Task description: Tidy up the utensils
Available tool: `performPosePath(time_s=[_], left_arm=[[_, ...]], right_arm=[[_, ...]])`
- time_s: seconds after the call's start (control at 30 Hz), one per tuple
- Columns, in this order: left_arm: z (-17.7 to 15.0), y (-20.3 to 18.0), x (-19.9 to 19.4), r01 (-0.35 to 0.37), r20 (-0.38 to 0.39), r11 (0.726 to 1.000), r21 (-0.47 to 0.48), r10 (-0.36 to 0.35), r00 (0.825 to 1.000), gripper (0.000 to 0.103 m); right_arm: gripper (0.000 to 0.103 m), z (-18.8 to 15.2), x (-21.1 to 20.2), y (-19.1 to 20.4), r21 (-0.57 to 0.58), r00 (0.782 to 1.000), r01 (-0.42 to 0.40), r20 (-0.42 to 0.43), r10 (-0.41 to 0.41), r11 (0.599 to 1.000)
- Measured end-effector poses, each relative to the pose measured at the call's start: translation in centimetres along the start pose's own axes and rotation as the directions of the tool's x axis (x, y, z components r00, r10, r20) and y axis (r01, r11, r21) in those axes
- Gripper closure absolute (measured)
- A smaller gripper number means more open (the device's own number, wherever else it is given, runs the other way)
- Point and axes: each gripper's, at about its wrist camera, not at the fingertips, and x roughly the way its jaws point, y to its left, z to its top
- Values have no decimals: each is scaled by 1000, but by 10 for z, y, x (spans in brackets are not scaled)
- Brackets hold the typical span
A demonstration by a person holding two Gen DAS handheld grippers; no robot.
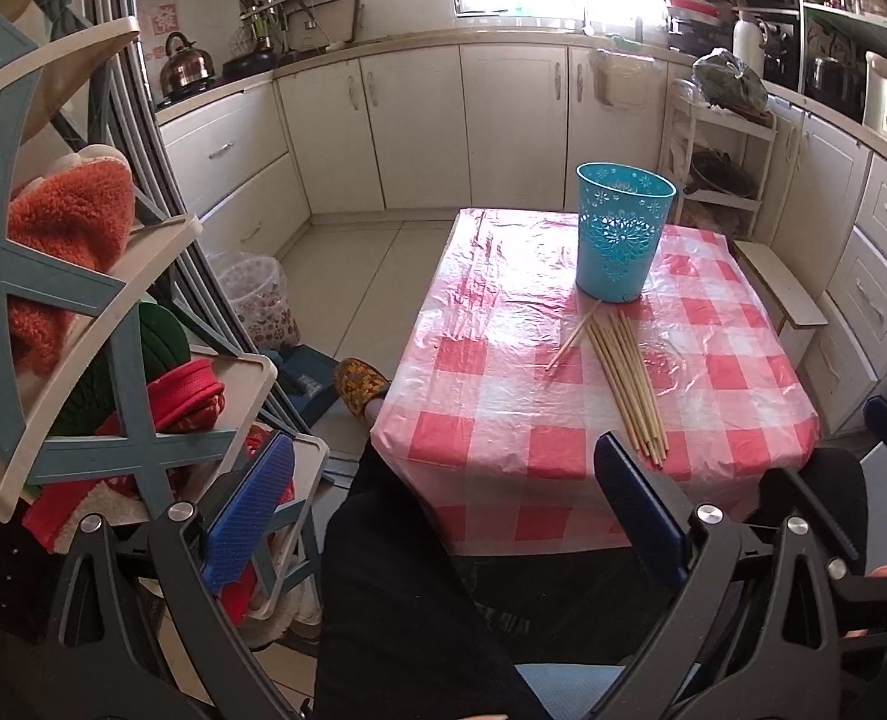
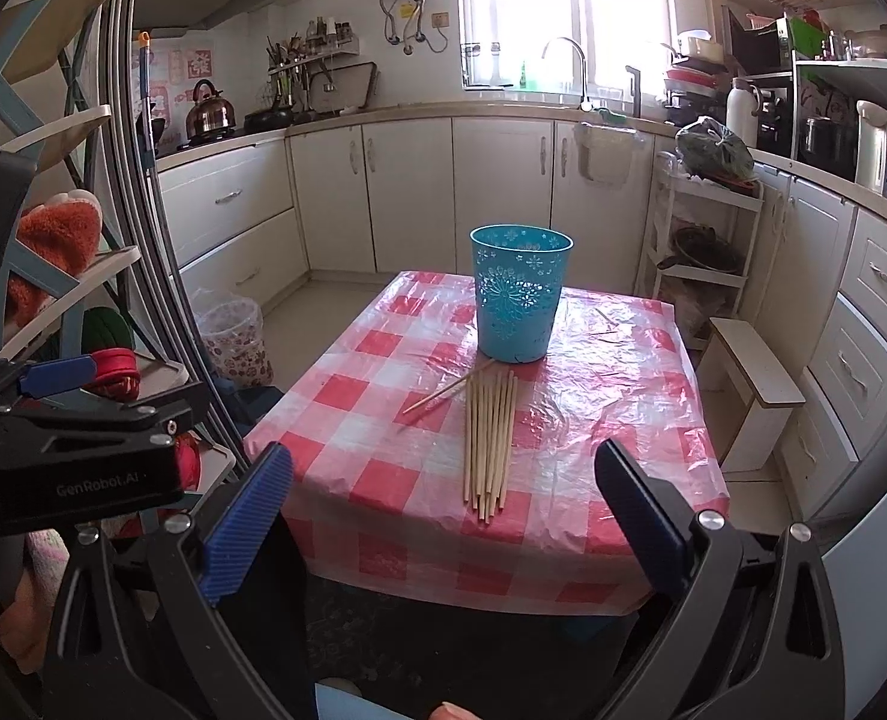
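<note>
The job has not really started, as far as the pictures show. A bunch of chopsticks (image 2: 490, 435) lies flat on the worktop (image 2: 593, 420), which has a red and white checked cover. The sticks lie side by side, close together, with their far ends near the blue cup (image 2: 520, 294). One stray chopstick (image 2: 449, 387) lies crooked to the left of the bunch, and its far end just about reaches the foot of the cup. The blue cup stands upright behind the sticks. I cannot see inside it, but no sticks poke out of the top, so I think all of them are left to put in.

The left hand-held gripper (image 1: 443, 498) is held low, off the near left corner of the worktop, above the person's dark-trousered leg (image 1: 419, 600). Its two fingers are spread wide apart and hold nothing. The bunch of sticks is ahead of it and to its right.

The right hand-held gripper (image 2: 443, 498) is held in front of the near edge of the worktop and points straight at the bunch. Its fingers are also spread wide and hold nothing. It is not touching the sticks; they are still a little way ahead of it. This one looks better placed to reach first.
</note>
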Motion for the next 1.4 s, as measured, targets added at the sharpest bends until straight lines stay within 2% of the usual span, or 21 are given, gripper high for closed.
performPosePath(time_s=[0.17, 0.27, 0.33, 0.47, 0.63, 0.73, 0.93, 1.4], left_arm=[[5, 3, -4, -9, 58, 1000, -8, 9, 998, 6], [10, 8, -5, 29, 86, 998, -50, -25, 996, 6], [12, 9, -2, 41, 86, 997, -59, -36, 996, 6], [14, 2, 4, -2, 100, 1000, -25, 5, 995, 6], [14, -5, 9, 37, 94, 999, -20, -35, 995, 6], [13, -11, 9, 28, 93, 1000, -2, -28, 995, 6], [14, -5, 7, 51, 92, 998, -34, -47, 995, 6], [13, -5, -10, 42, 132, 999, -31, -37, 991, 6]], right_arm=[[6, 3, 3, -9, 31, 1000, 2, -5, -2, 1000], [6, 5, 9, -13, 43, 1000, 26, -15, -26, 999], [6, 5, 13, -17, 52, 999, 39, -27, -38, 998], [6, 4, 20, -24, 71, 998, 60, -40, -57, 996], [6, 3, 24, -28, 75, 998, 50, -47, -46, 996], [6, 3, 22, -30, 77, 999, 34, -31, -32, 996], [6, 5, 16, -34, 94, 1000, 22, 1, -23, 995], [6, 8, 1, -27, 79, 998, 15, 59, -20, 997]])
